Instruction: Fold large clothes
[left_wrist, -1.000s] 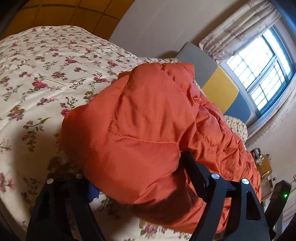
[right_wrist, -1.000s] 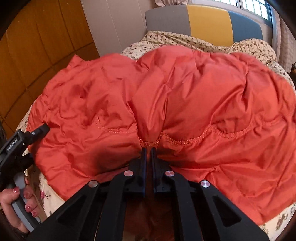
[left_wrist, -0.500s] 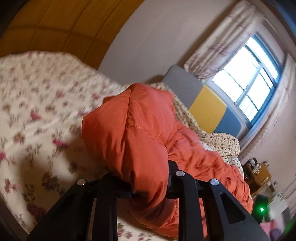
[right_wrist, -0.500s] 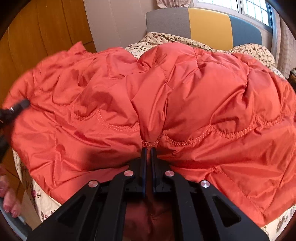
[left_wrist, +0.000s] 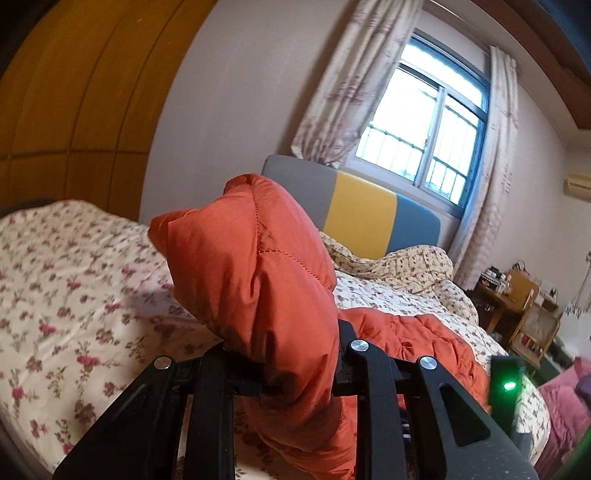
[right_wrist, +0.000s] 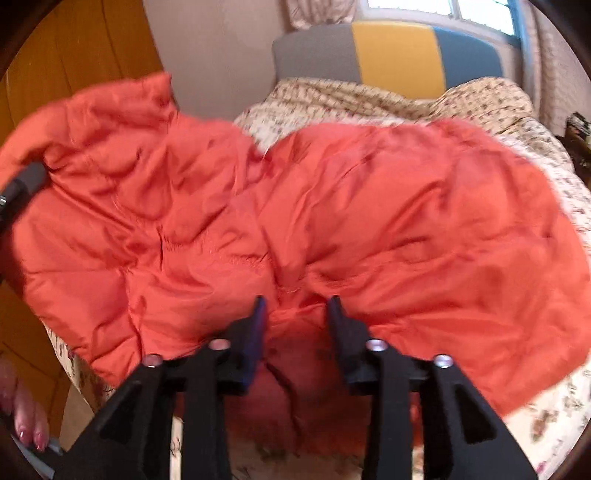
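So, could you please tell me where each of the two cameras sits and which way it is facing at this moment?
Left wrist: on the left gripper, facing the window over the floral bedspread; its fingers pinch a raised bunch of the orange jacket.
Right wrist: on the right gripper, low over the jacket, facing the headboard; its fingers stand apart, and the person's fingertips show at lower left.
Shared: jacket, headboard, bedspread.
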